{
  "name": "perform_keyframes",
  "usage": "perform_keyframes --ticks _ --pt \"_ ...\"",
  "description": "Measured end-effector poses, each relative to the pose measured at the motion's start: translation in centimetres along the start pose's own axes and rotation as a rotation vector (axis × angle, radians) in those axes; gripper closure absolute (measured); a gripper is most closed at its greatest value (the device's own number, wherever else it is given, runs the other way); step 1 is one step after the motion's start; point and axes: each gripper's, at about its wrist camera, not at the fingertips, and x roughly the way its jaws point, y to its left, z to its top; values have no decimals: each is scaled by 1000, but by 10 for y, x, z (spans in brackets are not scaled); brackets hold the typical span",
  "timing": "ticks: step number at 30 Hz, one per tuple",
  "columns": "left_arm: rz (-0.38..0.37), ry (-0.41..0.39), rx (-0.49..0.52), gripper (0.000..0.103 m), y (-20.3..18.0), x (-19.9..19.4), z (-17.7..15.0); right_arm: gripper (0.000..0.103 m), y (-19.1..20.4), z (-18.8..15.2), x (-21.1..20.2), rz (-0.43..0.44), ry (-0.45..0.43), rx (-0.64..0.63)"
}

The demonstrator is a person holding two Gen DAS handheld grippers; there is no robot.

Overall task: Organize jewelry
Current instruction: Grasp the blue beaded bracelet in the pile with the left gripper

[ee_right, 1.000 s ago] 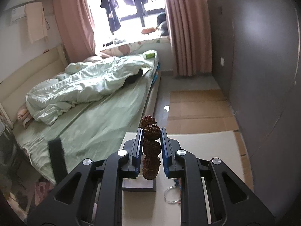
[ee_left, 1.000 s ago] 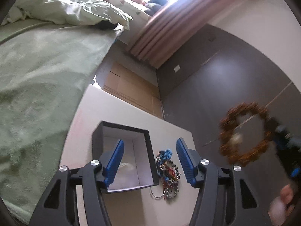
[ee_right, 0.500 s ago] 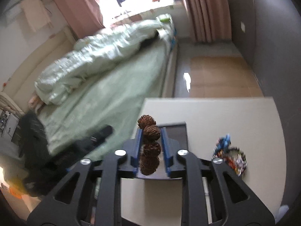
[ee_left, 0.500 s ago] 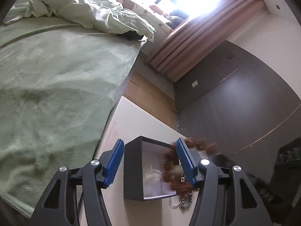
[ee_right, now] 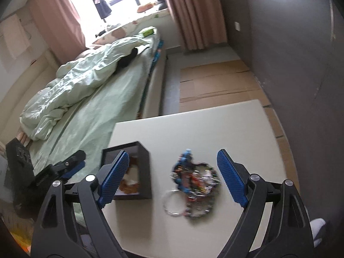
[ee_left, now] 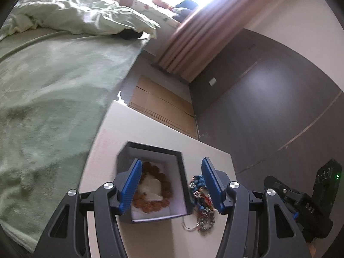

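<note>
Right gripper (ee_right: 172,179) has just been opening; a second ago it pinched the brown seed-bead bracelet (ee_left: 150,191), and now nothing sits between its spread jaws. That bracelet lies inside the black box (ee_left: 182,176), curled around a white pad on the box floor. Right gripper now hangs over the tangled pile of mixed jewelry (ee_right: 194,185), which lies on the bench (ee_right: 193,129) just beside the box on its right side; a thin silver ring (ee_right: 172,203) pokes out at the pile's near edge. Left gripper (ee_left: 172,185) is half spread and empty, hovering above the box with one finger over the box interior and the other over the pile; no contact visible. Bed with green sheet sits beyond the bench's left edge.

Handling guess: the pile looks light, limp and snag-prone, with strands likely hooked into each other, so one lift may drag several pieces. Beads look hard, cords soft. Best hold is probably across a thick beaded strand near the pile's top, or the stiff silver ring, pinched across its wire, not around it.
</note>
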Motion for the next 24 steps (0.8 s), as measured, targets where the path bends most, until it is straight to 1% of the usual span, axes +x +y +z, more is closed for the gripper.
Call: perform_keyframes --ticks 2,3,4,7,9,10,12,13,17,20,22,24 --pt "-6 11 22 47 -10 4 -4 19 -11 -4 -1 -14 9 17" --pt "-10 19 34 47 -16 7 -7 23 -15 -6 0 -17 14 26" --pt "-13 28 44 47 -21 11 -9 29 -22 -9 2 -20 25 38" --pt "-28 54 82 49 -37 21 -15 41 -37 -16 13 -24 71 73" --pt "-29 88 123 49 -49 30 -18 44 -46 -20 18 -25 86 94" --pt "-31 113 150 51 -57 37 -20 46 -52 -23 22 -28 91 113" --pt "-22 151 201 59 -70 51 -22 50 -63 -28 27 -24 104 153" --pt "-17 177 232 60 -79 60 -23 53 -69 -31 29 -17 113 176" --pt "-20 243 304 64 -101 87 -24 53 -82 -37 28 -2 120 231" --pt "-22 299 332 65 -108 107 -27 53 -95 -39 25 3 113 272" --pt "-7 331 354 68 -111 120 -27 53 -103 -38 25 -3 111 285" --pt "17 349 381 69 -113 132 -27 53 -112 -41 24 -1 113 305"
